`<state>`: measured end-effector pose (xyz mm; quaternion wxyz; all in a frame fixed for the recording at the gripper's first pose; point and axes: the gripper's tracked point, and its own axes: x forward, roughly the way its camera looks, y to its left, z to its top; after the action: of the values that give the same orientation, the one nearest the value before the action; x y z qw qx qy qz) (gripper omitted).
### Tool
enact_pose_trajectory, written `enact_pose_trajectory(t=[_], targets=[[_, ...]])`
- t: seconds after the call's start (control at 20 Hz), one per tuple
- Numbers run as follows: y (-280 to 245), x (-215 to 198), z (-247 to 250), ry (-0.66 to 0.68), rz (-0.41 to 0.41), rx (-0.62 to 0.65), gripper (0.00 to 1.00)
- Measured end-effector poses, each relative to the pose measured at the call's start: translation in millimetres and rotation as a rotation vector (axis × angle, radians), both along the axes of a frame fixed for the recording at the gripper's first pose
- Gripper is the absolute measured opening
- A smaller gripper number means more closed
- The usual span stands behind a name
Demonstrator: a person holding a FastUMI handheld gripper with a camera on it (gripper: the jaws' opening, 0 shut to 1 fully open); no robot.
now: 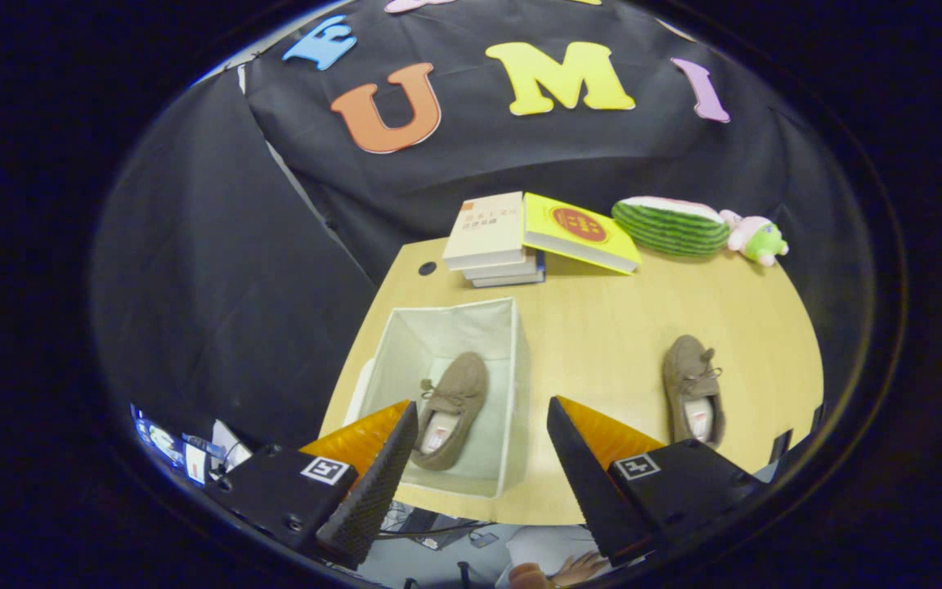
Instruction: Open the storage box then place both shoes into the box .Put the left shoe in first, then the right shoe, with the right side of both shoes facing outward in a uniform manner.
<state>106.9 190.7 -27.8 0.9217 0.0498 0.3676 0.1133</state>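
An open pale fabric storage box (512, 393) stands on the wooden table (602, 327), just ahead of my fingers. One brown shoe (450, 409) lies inside the box, toe pointing away from me, near the left finger. The second brown shoe (692, 388) rests on the table to the right of the box, beyond the right finger. My gripper (483, 438) hangs high above the box's near side, open, with nothing between its fingers.
A stack of books (491, 237) with a yellow book (581, 229) leaning on it sits at the table's far side. A watermelon plush (671, 225) and a small pink-green plush (757, 237) lie far right. A person's hand (569, 568) shows below the table edge.
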Motion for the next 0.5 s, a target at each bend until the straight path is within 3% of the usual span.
enact_pose_trajectory(t=[0.2,0.5], targets=[[-59.4,2.8,13.9,0.024,-0.076,0.033,1.00],[-167.1,29.4,4.0,0.021,-0.188,-0.061,1.00]])
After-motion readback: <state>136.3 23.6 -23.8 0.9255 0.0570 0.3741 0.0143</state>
